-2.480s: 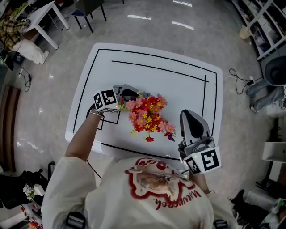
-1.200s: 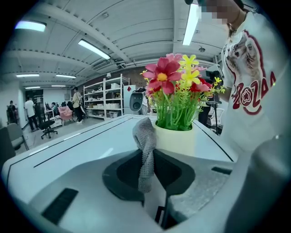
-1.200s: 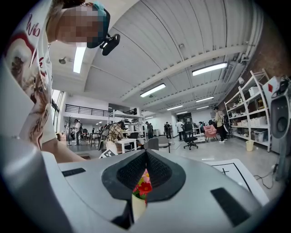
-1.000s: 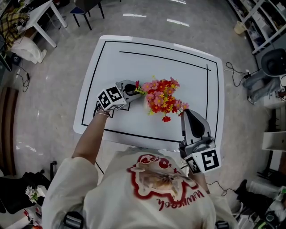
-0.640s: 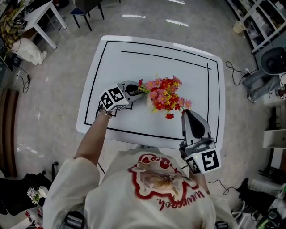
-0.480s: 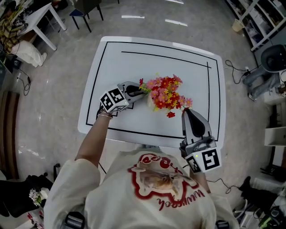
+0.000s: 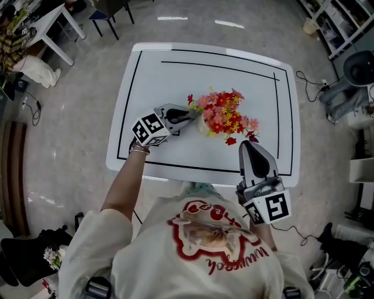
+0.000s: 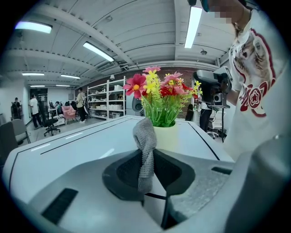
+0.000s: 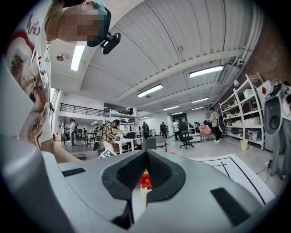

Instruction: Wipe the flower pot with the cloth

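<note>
A cream flower pot with red, pink and yellow flowers stands on the white table, right of its middle. My left gripper points at the pot's left side and is shut on a grey cloth. The cloth sticks up between the jaws just in front of the pot; whether it touches the pot I cannot tell. My right gripper is shut near the table's front right, its tip close to a low-hanging flower. A red flower shows through the slit between its jaws.
Black lines frame the tabletop, with a small square outline by my left hand. A second white table and a chair stand on the floor at upper left. A cable lies on the floor at right.
The head view has shifted, so the table sits higher and further right in frame. My left gripper keeps the cloth at the pot's left side. The right gripper's tip is now nearer the flowers.
</note>
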A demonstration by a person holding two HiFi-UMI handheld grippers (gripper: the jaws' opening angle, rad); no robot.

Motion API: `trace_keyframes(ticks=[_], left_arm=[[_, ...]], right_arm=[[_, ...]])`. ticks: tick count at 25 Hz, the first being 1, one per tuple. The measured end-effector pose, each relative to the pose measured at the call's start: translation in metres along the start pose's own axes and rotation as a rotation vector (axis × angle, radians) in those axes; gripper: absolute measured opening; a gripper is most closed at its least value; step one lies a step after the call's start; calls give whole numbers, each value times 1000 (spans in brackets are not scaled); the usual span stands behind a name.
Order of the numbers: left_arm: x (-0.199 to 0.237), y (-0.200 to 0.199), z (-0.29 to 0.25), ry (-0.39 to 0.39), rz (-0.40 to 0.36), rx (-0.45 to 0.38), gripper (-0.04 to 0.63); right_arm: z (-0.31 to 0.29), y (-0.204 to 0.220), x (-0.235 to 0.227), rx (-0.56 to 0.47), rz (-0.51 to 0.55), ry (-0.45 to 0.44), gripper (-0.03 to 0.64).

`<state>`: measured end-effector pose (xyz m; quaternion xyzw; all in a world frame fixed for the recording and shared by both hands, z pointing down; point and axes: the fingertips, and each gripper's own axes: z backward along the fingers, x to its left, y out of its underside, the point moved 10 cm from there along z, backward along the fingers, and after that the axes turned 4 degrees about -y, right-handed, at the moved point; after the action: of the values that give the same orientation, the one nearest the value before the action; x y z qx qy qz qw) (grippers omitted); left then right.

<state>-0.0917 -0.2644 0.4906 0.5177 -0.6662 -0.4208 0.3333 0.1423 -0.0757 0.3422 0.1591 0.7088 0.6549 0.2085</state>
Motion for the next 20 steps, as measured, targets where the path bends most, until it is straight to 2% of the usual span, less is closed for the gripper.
trace_keyframes(ticks=[11,20], left_arm=[[-22,0,1,29,-52,39,61],[-34,5,1,25,-69,55,61]], right_arm=[[28,17,31,17,-24,74,0],[37,19,40,22,-4,72,0]])
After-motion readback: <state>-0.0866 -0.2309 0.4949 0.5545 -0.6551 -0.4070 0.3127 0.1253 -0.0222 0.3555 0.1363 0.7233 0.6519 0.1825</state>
